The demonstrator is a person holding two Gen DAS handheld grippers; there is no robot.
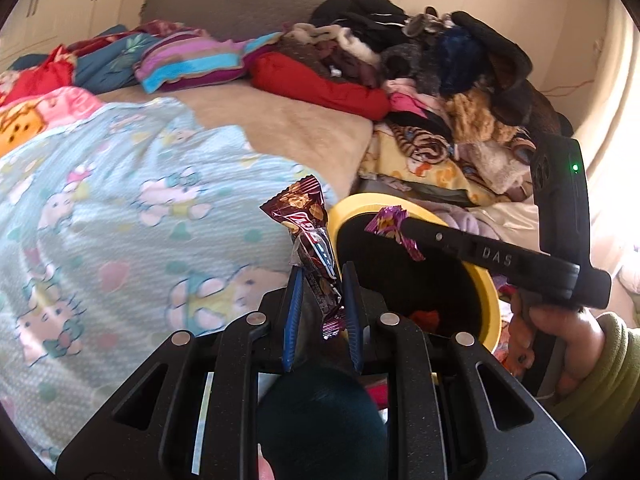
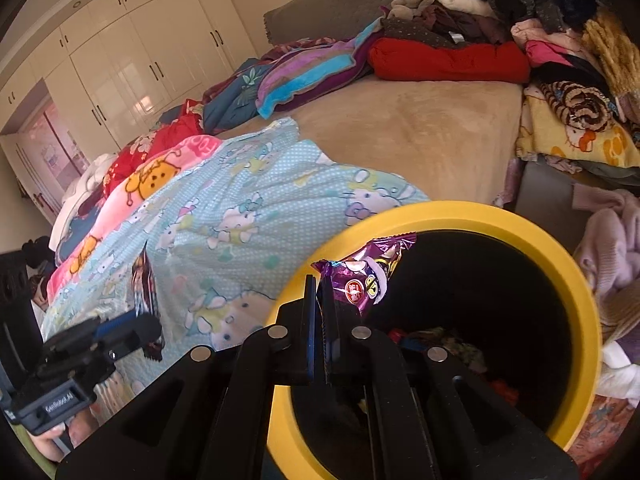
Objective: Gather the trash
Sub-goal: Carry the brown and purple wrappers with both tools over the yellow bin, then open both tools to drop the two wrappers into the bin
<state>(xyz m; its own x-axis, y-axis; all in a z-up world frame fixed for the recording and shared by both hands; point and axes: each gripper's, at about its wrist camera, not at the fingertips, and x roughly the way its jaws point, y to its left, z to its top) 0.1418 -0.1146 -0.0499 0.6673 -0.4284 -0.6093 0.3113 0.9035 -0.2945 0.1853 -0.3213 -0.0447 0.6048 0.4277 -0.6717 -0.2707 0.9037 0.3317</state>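
A bed (image 2: 432,128) fills most of both views, its tan cover bare in the middle, a pale blue cartoon-print blanket (image 1: 120,216) spread over the near side and heaped clothes (image 1: 440,64) along the far side. Just beside the bed stands a yellow-rimmed bin (image 2: 576,280) with a dark inside and some scraps at the bottom. The left gripper (image 1: 320,284) has its jaws nearly closed on a dark brown snack wrapper (image 1: 310,220), which stands upright next to the bin's rim. The right gripper (image 2: 318,284) has its jaws pressed tight on a purple wrapper (image 2: 368,276), held over the bin's mouth.
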